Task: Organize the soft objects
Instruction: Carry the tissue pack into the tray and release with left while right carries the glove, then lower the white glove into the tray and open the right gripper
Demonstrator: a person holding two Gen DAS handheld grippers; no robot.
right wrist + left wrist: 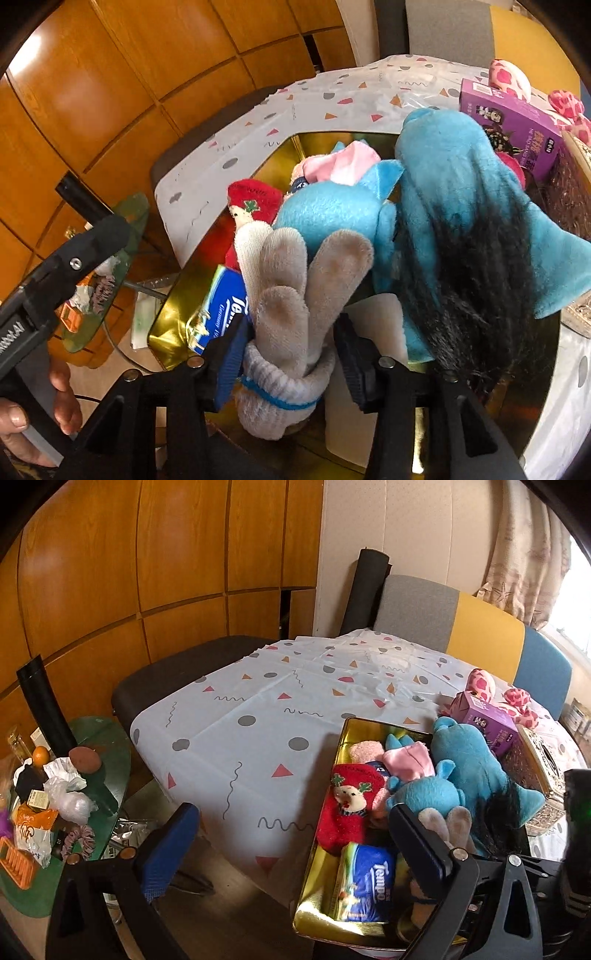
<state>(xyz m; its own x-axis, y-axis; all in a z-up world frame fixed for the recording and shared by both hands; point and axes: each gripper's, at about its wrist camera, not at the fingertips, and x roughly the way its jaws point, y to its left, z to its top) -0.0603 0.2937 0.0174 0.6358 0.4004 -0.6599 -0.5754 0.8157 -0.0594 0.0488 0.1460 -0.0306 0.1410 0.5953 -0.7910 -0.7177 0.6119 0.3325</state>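
Between the right gripper's (291, 350) parted pads, a rolled grey-white sock bundle (286, 306) with a blue stripe rests unpinched in the near gold tin (314, 893); the left gripper (291, 849) gapes wide, empty.

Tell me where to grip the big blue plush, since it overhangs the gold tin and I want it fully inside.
Probably the big blue plush is best pinched across its narrower body above the black hair, coming from above. It lies draped over the gold tin rim with its top exposed, and its soft bulk should compress.
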